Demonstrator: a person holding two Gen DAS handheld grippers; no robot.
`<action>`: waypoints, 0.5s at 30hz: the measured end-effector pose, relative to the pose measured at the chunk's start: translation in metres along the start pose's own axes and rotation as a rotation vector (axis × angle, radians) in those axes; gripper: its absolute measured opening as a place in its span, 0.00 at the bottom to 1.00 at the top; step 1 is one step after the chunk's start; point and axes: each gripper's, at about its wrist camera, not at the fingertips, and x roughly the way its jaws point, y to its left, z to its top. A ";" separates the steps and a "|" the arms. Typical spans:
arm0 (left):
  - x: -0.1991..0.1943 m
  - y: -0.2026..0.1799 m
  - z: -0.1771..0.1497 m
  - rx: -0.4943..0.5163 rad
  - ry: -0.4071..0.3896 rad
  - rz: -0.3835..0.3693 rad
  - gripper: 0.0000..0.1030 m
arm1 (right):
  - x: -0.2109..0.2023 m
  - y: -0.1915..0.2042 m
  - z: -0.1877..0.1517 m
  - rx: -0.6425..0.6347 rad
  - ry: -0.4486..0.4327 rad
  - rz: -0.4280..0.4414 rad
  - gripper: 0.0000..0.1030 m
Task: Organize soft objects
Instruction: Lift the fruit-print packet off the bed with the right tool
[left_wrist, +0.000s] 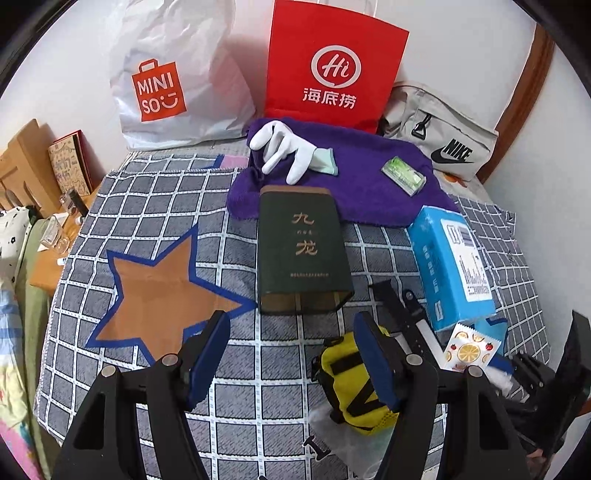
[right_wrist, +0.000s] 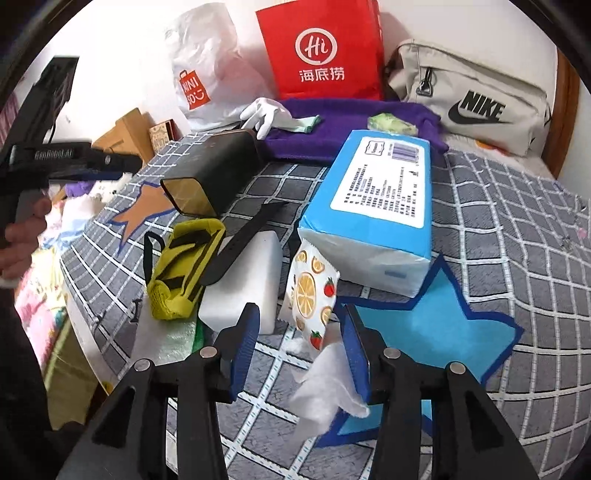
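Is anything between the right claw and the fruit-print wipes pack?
Nothing solid. The right claw is open, and the fruit-print pack stands just ahead of its gap. Only a loose white tissue lies by the right finger, below the pack; it could get pinched along with it.

Purple towel (left_wrist: 354, 173), red bag (left_wrist: 332, 62), grey-checked cloth (left_wrist: 155, 192).

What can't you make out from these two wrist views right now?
- White sponge block: left wrist view, mostly hidden behind the left gripper.
- Yellow pouch: left wrist view, partly covered by a finger.
- Tissue pack label: both views, print too small.
- White wad: right wrist view, blurred.
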 end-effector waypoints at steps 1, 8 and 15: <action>0.000 -0.001 -0.002 0.005 0.001 0.000 0.65 | 0.002 -0.001 0.002 0.005 -0.002 0.000 0.44; 0.009 -0.006 -0.015 0.026 0.033 0.020 0.65 | 0.003 0.000 0.001 -0.064 0.037 -0.010 0.13; 0.018 -0.009 -0.021 0.027 0.057 0.015 0.65 | -0.010 -0.016 -0.019 -0.047 0.066 0.004 0.44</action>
